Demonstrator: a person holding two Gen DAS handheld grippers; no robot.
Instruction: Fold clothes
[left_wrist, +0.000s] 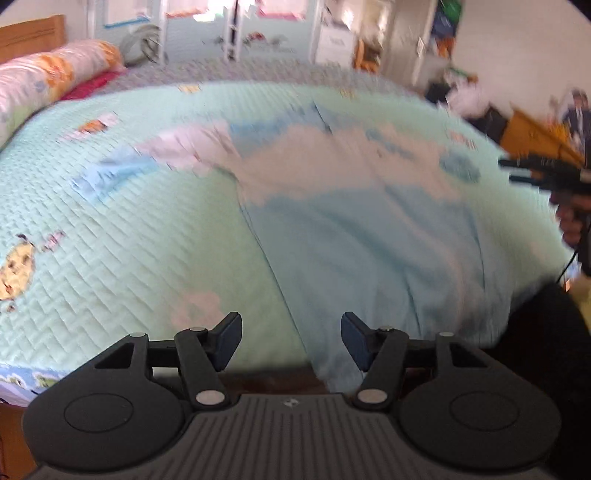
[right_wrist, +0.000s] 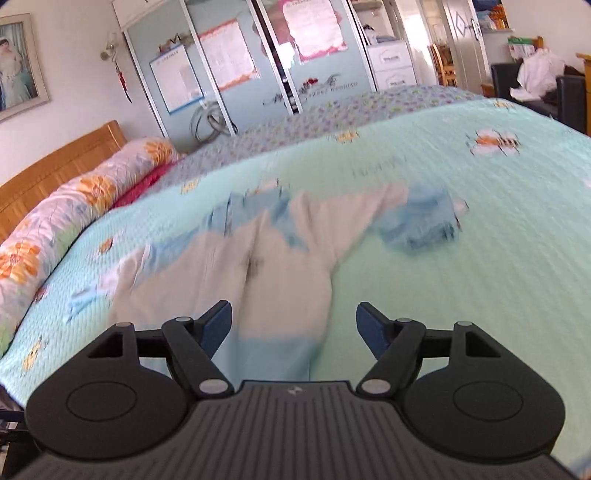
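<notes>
A light blue and pale pink garment lies spread on the mint quilted bedspread, its near end hanging over the bed's front edge. My left gripper hovers open above that near edge, nothing between its fingers. In the left wrist view my right gripper shows at the far right, held by a hand, its two fingers apart. In the right wrist view the same garment lies ahead with a bunched blue sleeve to the right. My right gripper stands open over the garment's near part, holding nothing.
A floral bolster pillow lies along the wooden headboard at the left. Wardrobe doors stand behind the bed. A dark chair with white cloth stands at the far right. Both views are blurred.
</notes>
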